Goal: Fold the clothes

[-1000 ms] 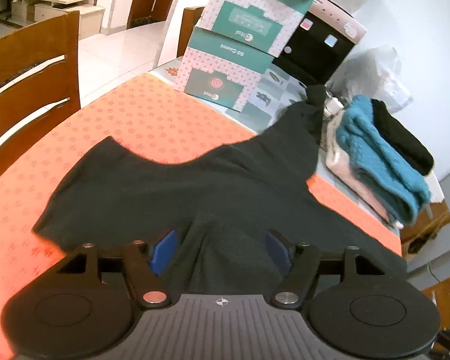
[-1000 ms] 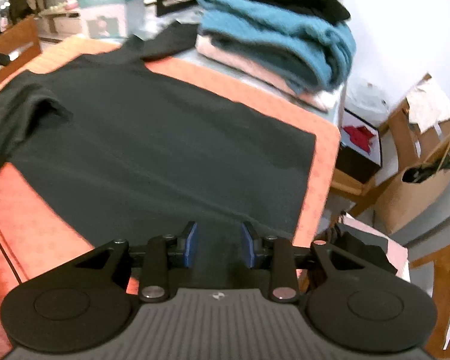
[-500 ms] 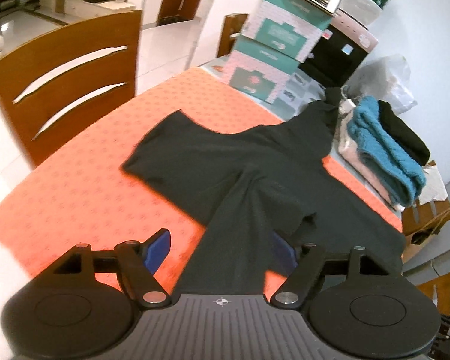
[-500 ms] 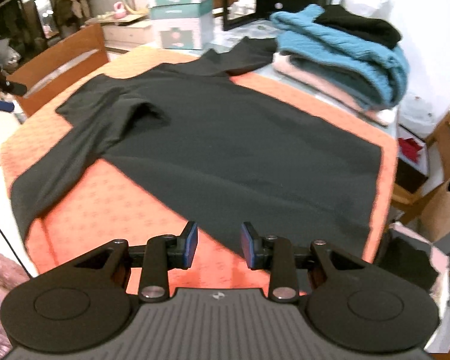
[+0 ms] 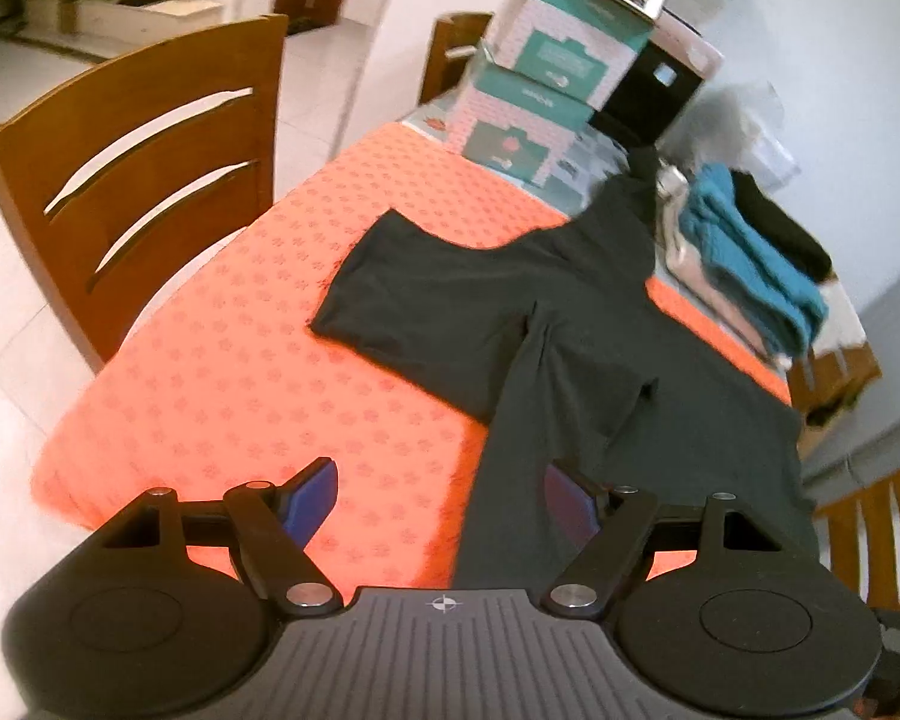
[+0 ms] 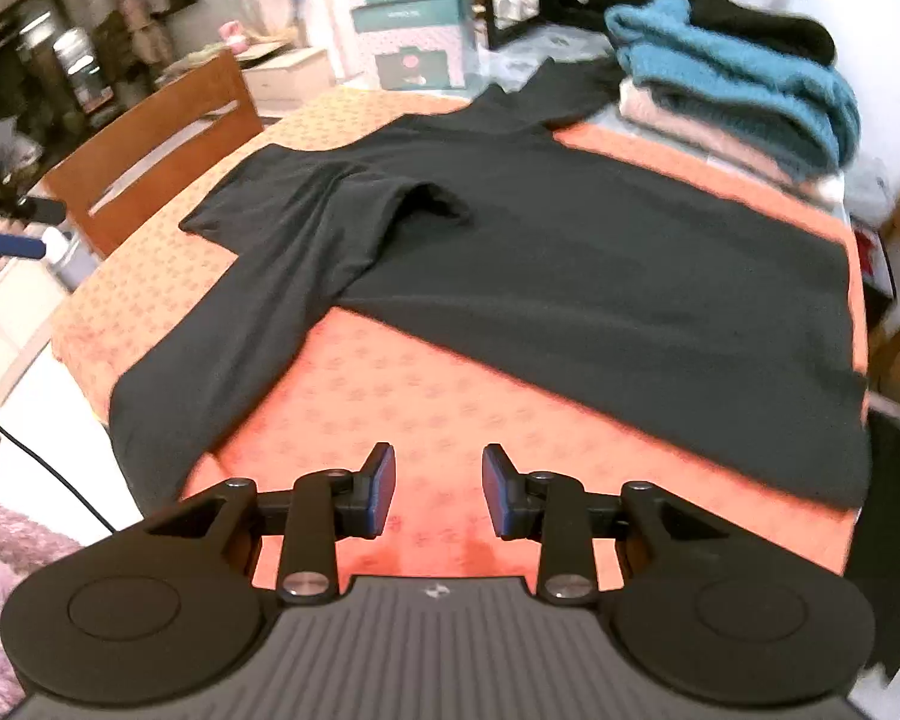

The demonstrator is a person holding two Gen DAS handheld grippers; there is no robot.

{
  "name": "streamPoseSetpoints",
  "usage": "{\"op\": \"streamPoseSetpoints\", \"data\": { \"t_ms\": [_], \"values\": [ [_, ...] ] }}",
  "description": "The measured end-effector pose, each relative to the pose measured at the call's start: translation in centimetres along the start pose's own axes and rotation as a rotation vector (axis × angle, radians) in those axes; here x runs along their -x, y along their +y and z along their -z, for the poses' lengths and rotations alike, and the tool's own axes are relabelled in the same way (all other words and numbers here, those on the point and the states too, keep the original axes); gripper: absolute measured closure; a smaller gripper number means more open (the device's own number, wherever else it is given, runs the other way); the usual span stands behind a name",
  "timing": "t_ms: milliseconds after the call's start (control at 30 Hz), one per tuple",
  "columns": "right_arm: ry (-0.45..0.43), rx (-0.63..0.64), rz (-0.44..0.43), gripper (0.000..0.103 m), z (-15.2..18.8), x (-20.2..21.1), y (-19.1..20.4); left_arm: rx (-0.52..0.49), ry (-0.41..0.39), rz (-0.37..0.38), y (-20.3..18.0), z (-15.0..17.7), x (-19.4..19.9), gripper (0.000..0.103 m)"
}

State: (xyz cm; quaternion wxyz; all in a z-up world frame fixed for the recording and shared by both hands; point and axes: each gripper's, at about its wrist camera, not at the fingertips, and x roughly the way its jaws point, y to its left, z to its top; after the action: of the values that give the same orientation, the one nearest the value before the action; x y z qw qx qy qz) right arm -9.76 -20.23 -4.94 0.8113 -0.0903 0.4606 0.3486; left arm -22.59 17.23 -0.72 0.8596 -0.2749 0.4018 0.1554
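A black long-sleeved top (image 5: 570, 312) lies spread on the orange-clothed table (image 5: 258, 348), with one sleeve folded across its body. The near sleeve (image 6: 210, 360) hangs over the table's front edge. My left gripper (image 5: 441, 495) hovers open above the front edge, and the sleeve runs under its right finger without being held. My right gripper (image 6: 438, 492) is open above bare orange cloth (image 6: 450, 396), short of the top's (image 6: 600, 252) hem, holding nothing.
A stack of folded clothes, teal (image 5: 756, 252) on pink with black behind, sits at the far right (image 6: 732, 72). Patterned boxes (image 5: 540, 78) and a dark appliance (image 5: 654, 90) stand at the back. A wooden chair (image 5: 138, 168) stands left of the table.
Both grippers have pulled back and up from the top. The left one let go of the sleeve and opened wide; the right one came off the hem and its fingers spread slightly.
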Motion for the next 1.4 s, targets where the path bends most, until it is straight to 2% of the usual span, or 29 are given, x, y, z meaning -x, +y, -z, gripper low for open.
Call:
{"op": "streamPoseSetpoints", "data": {
  "t_ms": [267,533,567,600,667,833,1033,1233,1400],
  "values": [
    [0.009,-0.131,-0.047,0.066,1.8,-3.5,8.5,-0.107,0.075,0.054,5.1,-1.3,-1.0,0.025],
    [0.040,-0.245,-0.073,0.066,2.2,-9.1,13.1,-0.177,0.102,0.066,8.0,-2.6,-1.6,0.025],
    [0.037,-0.248,-0.071,0.076,2.2,-9.5,13.4,-0.176,0.104,0.066,8.2,-2.7,-1.7,0.025],
    [0.034,-0.251,-0.069,0.099,2.2,-9.8,13.7,-0.176,0.106,0.067,8.5,-2.8,-1.8,0.025],
    [0.021,-0.249,-0.072,0.098,1.8,-9.5,14.0,-0.175,0.110,0.069,8.9,-2.9,-1.9,0.025],
    [-0.023,-0.193,-0.040,0.099,0.0,-6.1,13.5,-0.166,0.115,0.077,9.8,-3.3,-2.4,0.025],
    [-0.019,-0.089,0.055,0.099,-4.5,-0.8,10.2,-0.138,0.124,0.087,9.9,-3.5,-3.6,0.025],
    [0.069,0.041,0.115,0.099,-9.0,0.3,5.5,-0.095,0.114,0.084,9.0,-3.5,-4.8,0.025],
    [0.171,0.111,0.132,0.099,-10.9,-2.1,1.8,-0.039,0.093,0.064,7.6,-3.7,-5.4,0.025]
  ]
}}
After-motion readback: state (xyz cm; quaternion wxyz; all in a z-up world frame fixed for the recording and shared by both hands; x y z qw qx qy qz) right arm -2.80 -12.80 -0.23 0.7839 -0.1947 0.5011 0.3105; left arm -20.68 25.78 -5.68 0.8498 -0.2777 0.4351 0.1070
